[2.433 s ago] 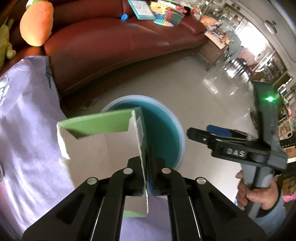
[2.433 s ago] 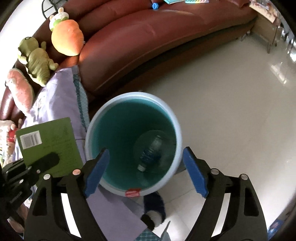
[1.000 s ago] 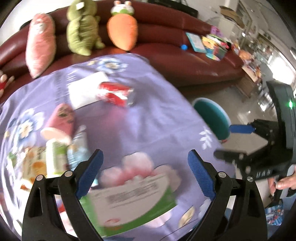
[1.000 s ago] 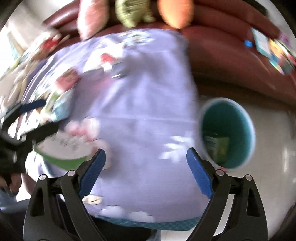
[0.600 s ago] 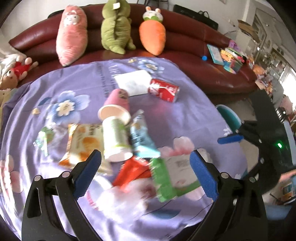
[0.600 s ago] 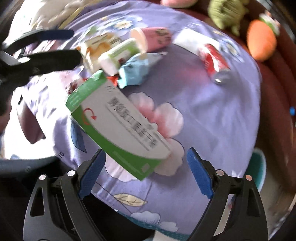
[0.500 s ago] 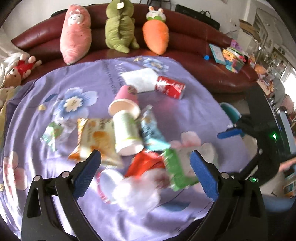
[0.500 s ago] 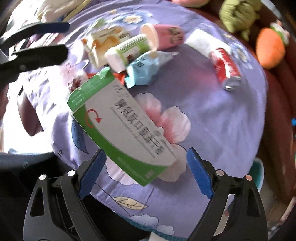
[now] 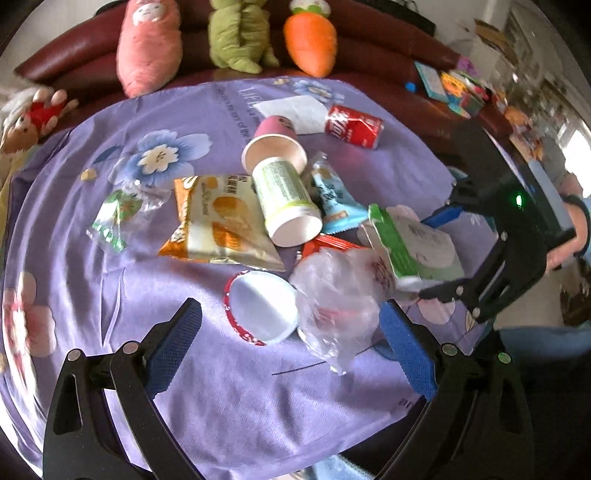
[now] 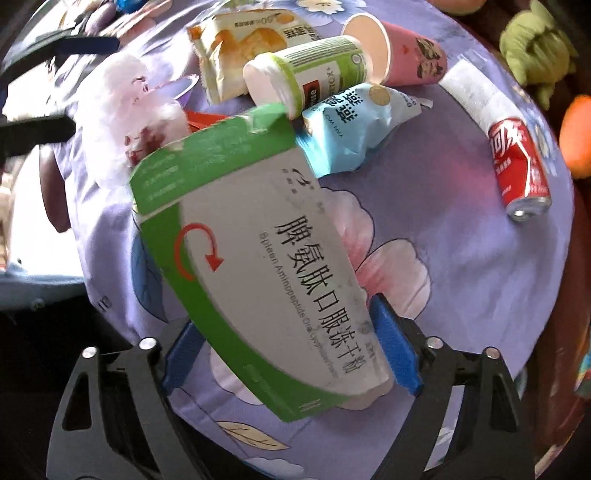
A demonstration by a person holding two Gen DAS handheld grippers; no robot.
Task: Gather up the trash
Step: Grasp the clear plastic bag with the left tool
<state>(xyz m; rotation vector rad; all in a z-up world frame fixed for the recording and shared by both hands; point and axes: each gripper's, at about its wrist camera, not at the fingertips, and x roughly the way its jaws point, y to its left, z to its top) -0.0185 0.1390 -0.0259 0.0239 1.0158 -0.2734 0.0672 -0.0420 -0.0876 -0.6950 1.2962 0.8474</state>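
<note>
Green-and-white box (image 10: pixel 258 266): it lies on the purple flowered cloth (image 9: pixel 229 387) at my right-hand edge of the litter heap, its far end against the blue snack pouch (image 10: pixel 351 129) and the green-labelled cup (image 10: pixel 314 70). Its near end sits between my right fingers.

Right gripper (image 10: pixel 291 350): spread about as wide as the box, one blue pad on either side of its near end. The pads look close to the cardboard, but I cannot tell whether they are pressing on it or just flanking it.

Left gripper (image 9: pixel 291 347): wide open, nothing between the pads. It hangs above the near part of the heap, over the red-rimmed white cup (image 9: pixel 258 306) and the crumpled clear plastic bag (image 9: pixel 336 295).

Rest of the heap: the orange snack bag (image 9: pixel 218 221) lies flat beside the green-labelled cup, which lies on its side with its mouth toward me. The pink paper cup (image 9: pixel 275 142) is tipped over just behind it. A red soda can (image 9: pixel 354 125) lies on its side further back, next to a white paper sheet (image 9: pixel 291 109). A small clear green wrapper (image 9: pixel 118 214) sits apart to the left.

Beyond the cloth: a dark red sofa (image 9: pixel 388 48) with a pink plush (image 9: pixel 149 44), a green plush (image 9: pixel 236 33) and a carrot plush (image 9: pixel 310 37) lined up on it.
</note>
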